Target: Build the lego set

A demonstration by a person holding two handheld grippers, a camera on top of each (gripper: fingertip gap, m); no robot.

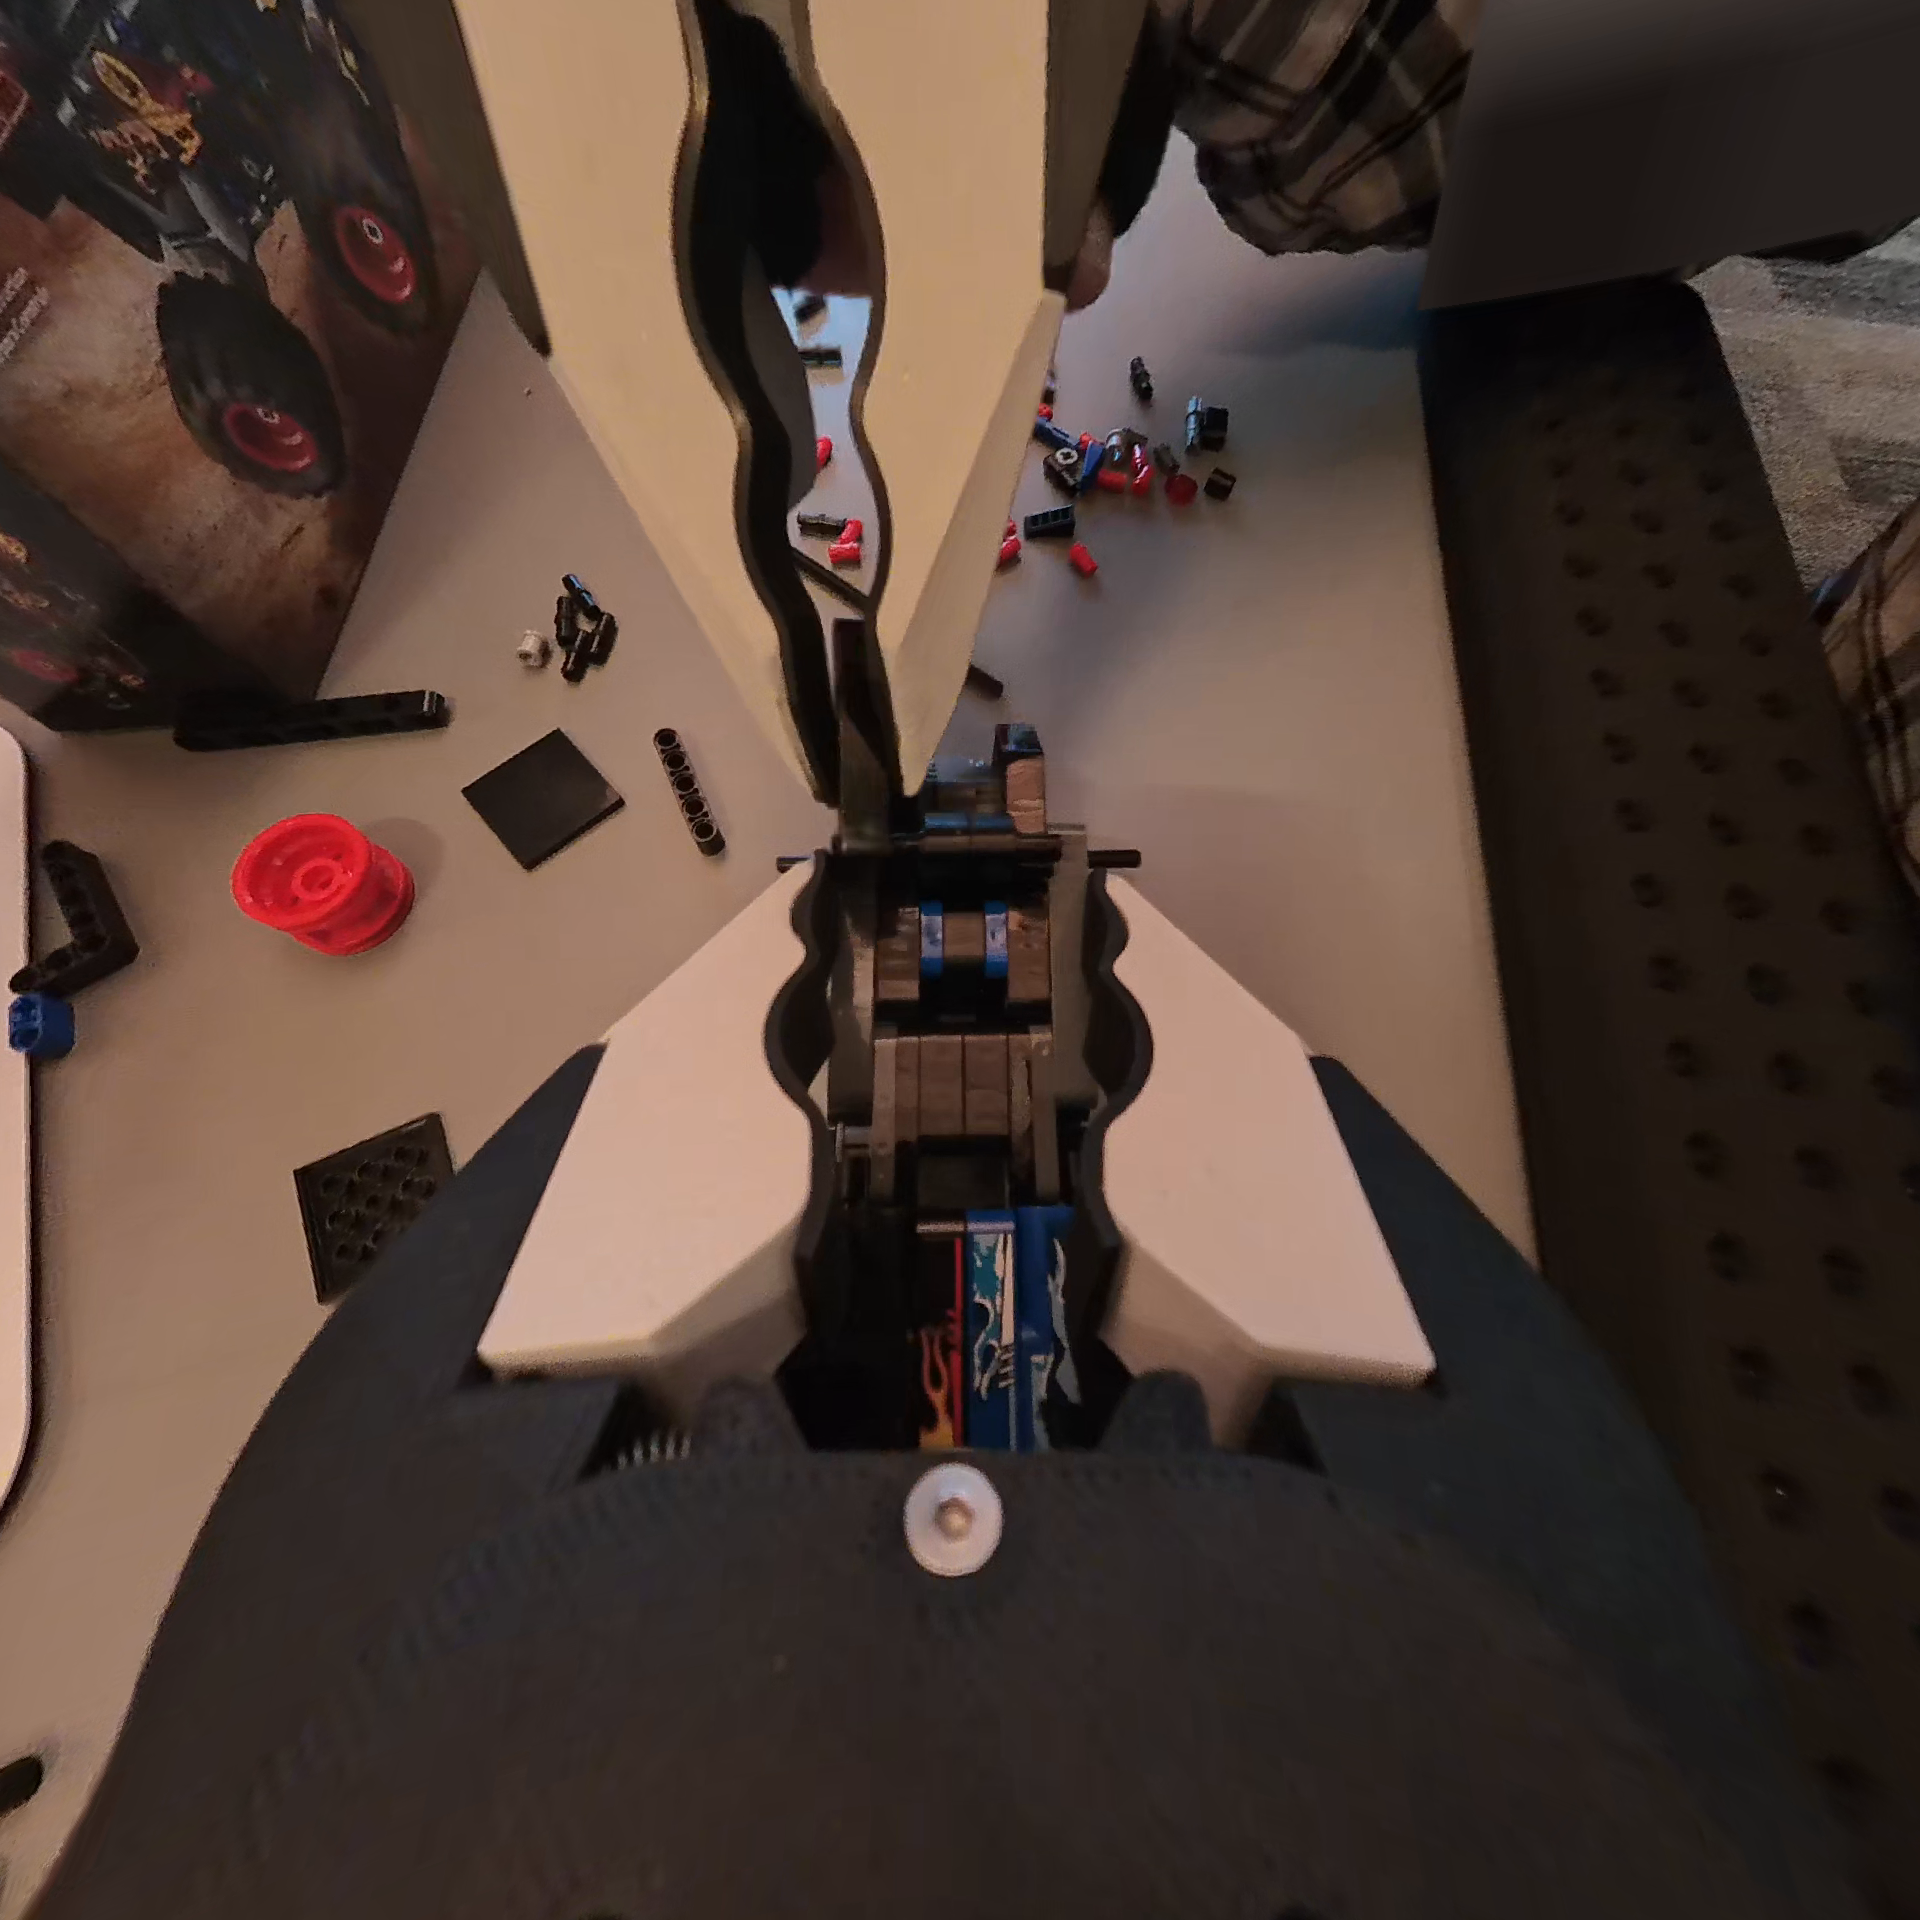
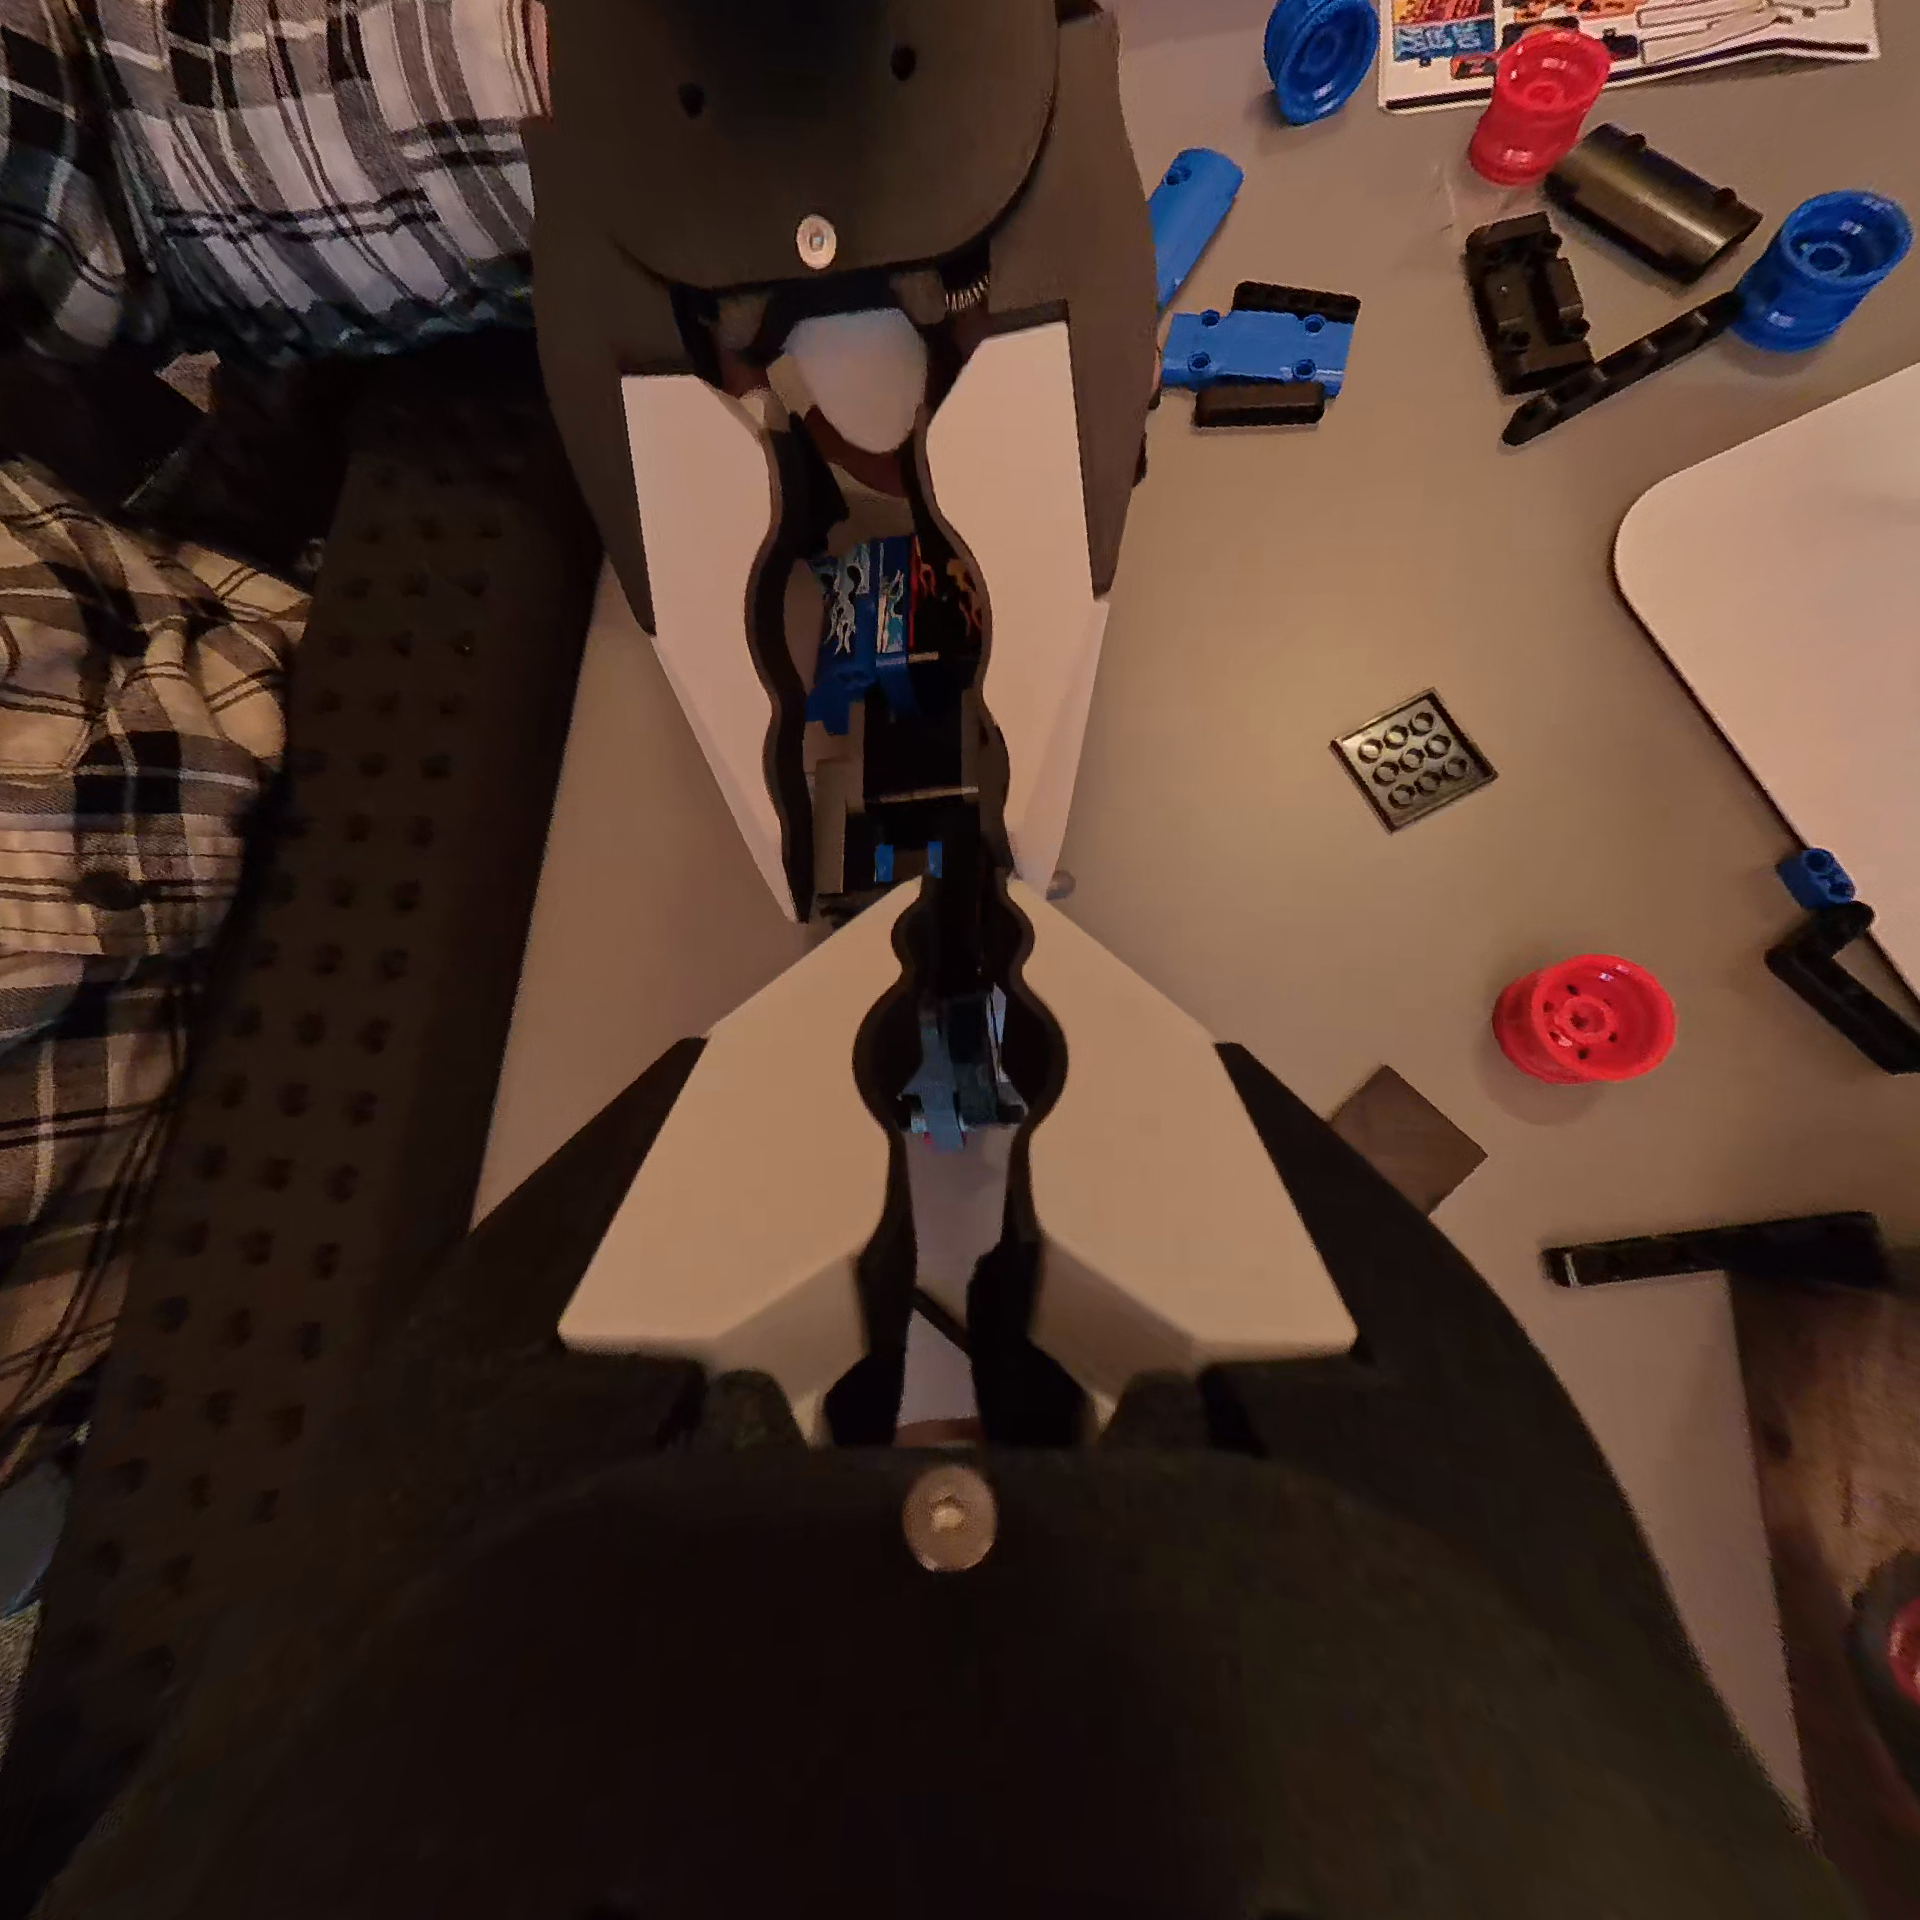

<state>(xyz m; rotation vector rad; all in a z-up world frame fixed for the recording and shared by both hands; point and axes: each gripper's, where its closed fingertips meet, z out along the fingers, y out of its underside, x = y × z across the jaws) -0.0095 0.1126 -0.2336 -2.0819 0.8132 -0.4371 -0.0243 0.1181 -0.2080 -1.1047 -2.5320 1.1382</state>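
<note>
My left claw (image 1: 961,883) is clamped on the half-built truck (image 1: 961,1039) over the grey table (image 1: 1195,727); my right claw (image 2: 961,894) pinches a thin black piece (image 2: 961,935) onto its end. Light, stiff plastic, likely brittle at joints — I'd grip the solid middle.

A: Wheel hubs?
B: Right wrist view: two blue, one (image 2: 1320,54) up top, one (image 2: 1820,272) by the black parts; two fully visible red, one (image 2: 1536,104) by the booklet, one (image 2: 1583,1018) lower down.
A: Square black plates?
B: Two: studded one (image 2: 1411,761), smooth one (image 1: 542,796).
A: Grippers?
B: Two, left gripper (image 1: 954,883) and right gripper (image 2: 961,894).
A: Boxes?
B: One set box (image 1: 197,343). One part-built model (image 1: 961,997). Small loose pins: too many, too tiny to count.
</note>
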